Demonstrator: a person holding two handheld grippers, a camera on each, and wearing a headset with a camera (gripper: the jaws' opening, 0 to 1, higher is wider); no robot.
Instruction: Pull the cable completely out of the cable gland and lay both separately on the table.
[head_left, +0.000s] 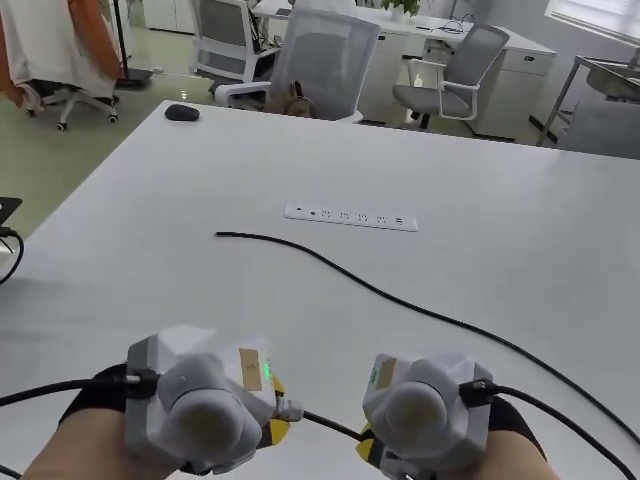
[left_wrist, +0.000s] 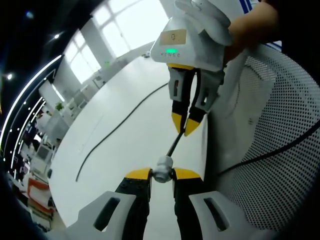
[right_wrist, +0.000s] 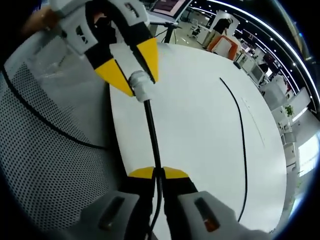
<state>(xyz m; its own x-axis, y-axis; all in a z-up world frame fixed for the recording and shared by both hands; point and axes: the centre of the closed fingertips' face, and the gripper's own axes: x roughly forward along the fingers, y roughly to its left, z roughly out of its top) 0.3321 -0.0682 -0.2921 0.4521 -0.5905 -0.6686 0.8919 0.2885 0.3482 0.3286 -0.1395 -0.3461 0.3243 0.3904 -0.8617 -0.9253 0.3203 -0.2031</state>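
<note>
The left gripper (left_wrist: 162, 174) has its yellow-tipped fingers (left_wrist: 137, 174) pinched on the cable gland (left_wrist: 163, 170), a small, pale grey, rounded plastic fitting with a ribbed, nut-like body. A thin, smooth, round black cable (right_wrist: 151, 135) comes straight out of the gland and runs taut to the right gripper (right_wrist: 156, 173), whose fingers (right_wrist: 142, 173) are pressed together on the cable a little way from the gland. The cable is threaded in the gland, and neither piece lies loose on the tabletop (head_left: 300, 150)

In the head view both grippers sit low and close to the person, white, blocky, faceted shells side by side, with the gland and the short taut piece of cable between them over the near edge of the tabletop. Past the right gripper the cable lies on the matte white surface in a long, shallow curve, and its free end rests near a flat white power strip (head_left: 350, 217), apart from it. A dark, rounded mouse (head_left: 181, 113) sits at the far left corner. Grey mesh-backed office chairs (head_left: 320, 60) stand behind the far edge. In both gripper views a white perforated mesh surface (left_wrist: 280, 110) curves beside the edge of the tabletop
</note>
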